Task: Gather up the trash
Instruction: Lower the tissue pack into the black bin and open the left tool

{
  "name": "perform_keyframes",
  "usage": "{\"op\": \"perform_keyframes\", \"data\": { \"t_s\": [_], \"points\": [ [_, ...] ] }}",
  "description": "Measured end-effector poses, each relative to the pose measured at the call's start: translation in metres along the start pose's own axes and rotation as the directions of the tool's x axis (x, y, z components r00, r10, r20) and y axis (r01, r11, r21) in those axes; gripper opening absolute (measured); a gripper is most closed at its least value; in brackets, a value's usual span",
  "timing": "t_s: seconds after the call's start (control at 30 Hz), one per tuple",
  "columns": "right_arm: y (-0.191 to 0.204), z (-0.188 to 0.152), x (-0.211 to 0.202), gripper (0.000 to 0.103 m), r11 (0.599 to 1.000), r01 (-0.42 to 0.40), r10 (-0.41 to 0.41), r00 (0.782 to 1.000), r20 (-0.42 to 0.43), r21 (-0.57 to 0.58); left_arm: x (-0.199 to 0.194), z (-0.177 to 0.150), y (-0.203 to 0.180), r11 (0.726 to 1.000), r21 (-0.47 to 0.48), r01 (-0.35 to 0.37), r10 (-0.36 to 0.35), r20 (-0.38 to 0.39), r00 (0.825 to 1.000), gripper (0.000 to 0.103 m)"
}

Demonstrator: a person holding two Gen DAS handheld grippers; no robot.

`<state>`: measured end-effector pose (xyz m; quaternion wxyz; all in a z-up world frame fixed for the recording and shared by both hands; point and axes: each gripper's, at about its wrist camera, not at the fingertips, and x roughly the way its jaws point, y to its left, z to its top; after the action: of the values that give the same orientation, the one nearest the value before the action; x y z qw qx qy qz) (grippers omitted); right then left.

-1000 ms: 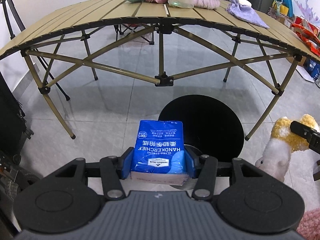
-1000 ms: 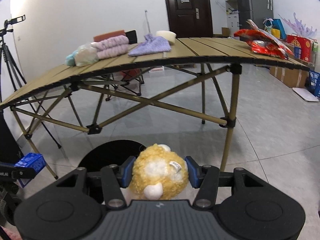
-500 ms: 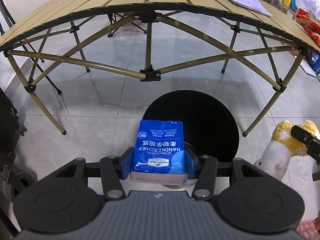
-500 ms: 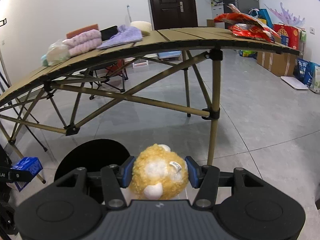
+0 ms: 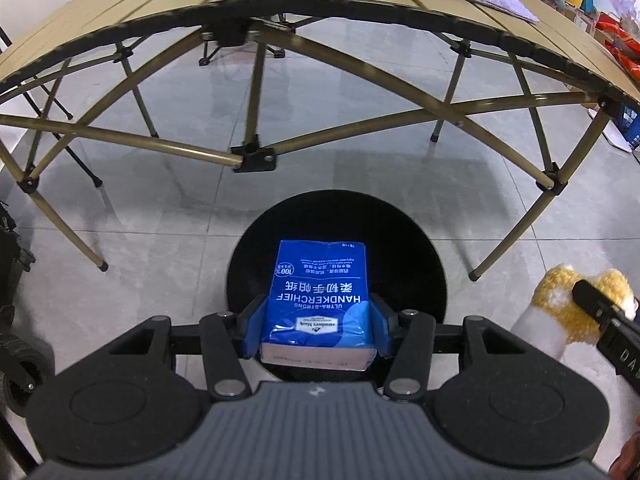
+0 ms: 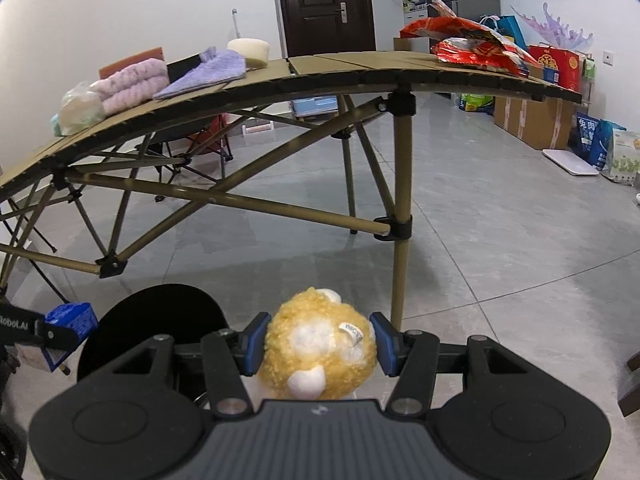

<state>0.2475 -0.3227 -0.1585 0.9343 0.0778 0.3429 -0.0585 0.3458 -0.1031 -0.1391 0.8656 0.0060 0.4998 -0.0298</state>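
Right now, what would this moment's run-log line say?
left gripper: shut on tissue pack, over black bin | right gripper: shut on plush toy, beside bin | nothing dropped yet

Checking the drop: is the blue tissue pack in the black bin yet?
Not yet. The tissue pack sits clamped in the left gripper, held over the black bin.

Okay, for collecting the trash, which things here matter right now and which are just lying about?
In the job:
- blue handkerchief pack, gripped in the left tongs
- black bin under the pack
- yellow plush toy, gripped in the right tongs

Lying about:
- folding table
- purple towel
- pink rolled towels
- red snack bags
- cardboard box
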Motion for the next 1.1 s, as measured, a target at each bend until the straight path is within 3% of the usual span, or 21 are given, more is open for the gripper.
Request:
{"op": "perform_keyframes", "data": {
  "t_s": [0.43, 0.9, 0.97, 1.03, 1.1],
  "points": [
    [-0.008, 0.002, 0.012, 0.053, 0.999, 0.043, -0.043, 0.999, -0.004, -0.003, 0.037, 0.012, -0.029, 1.000, -0.021, 0.001, -0.002, -0.066, 0.998, 0.052],
    [-0.008, 0.005, 0.033, 0.053, 0.999, 0.051, -0.051, 0.999, -0.017, 0.004, 0.067, 0.017, -0.031, 0.999, -0.035, -0.030, 0.026, -0.129, 0.991, 0.053],
    [-0.007, 0.005, 0.034, 0.053, 0.999, 0.049, -0.049, 0.999, -0.018, 0.003, 0.069, 0.018, -0.031, 0.999, -0.036, -0.038, 0.033, -0.136, 0.990, 0.058],
    [-0.007, 0.006, 0.034, 0.053, 0.999, 0.046, -0.046, 0.999, -0.017, 0.001, 0.069, 0.018, -0.030, 0.998, -0.043, -0.048, 0.041, -0.137, 0.990, 0.083],
    [-0.006, 0.006, 0.035, 0.053, 0.999, 0.045, -0.045, 0.999, -0.018, -0.001, 0.068, 0.019, -0.030, 0.997, -0.045, -0.059, 0.053, -0.132, 0.990, 0.099]
  ]
}}
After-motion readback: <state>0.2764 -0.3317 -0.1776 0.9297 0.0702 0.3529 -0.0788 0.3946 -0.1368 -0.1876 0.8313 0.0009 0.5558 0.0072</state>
